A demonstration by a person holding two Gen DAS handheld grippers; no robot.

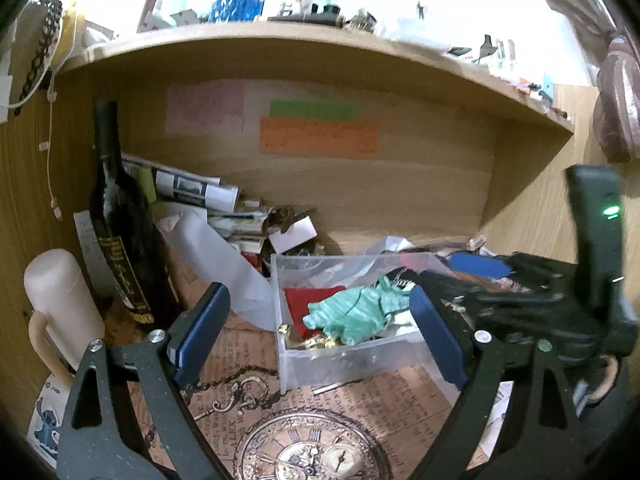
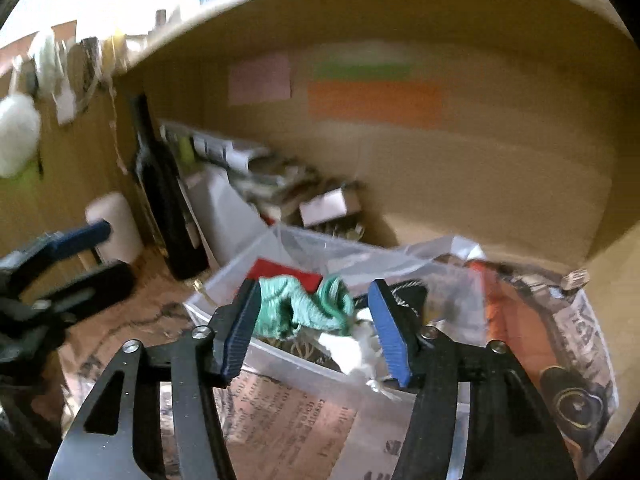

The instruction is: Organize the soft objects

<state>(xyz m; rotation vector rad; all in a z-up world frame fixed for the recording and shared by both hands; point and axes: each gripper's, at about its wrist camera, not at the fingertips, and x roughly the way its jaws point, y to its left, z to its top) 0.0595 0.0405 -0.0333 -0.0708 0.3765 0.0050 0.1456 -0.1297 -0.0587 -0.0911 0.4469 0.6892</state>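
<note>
A crumpled green knitted cloth (image 1: 352,314) lies in a clear plastic box (image 1: 344,360) on the desk, on top of a red piece (image 1: 304,300) and small gold trinkets. My left gripper (image 1: 316,336) is open, its blue pads wide apart in front of the box. My right gripper (image 2: 314,330) is open just above the box (image 2: 280,354), with the green cloth (image 2: 304,308) between its fingers, not pinched. White crumpled material (image 2: 352,350) lies beside the cloth. The right gripper also shows in the left wrist view (image 1: 520,280).
A dark wine bottle (image 1: 120,240) and a pale mug (image 1: 60,304) stand at the left. Stacked papers and small boxes (image 1: 224,208) lie behind the clear box. A newspaper-print mat (image 1: 312,432) covers the desk. A shelf (image 1: 304,52) runs overhead. Plastic bags (image 2: 440,264) lie at the right.
</note>
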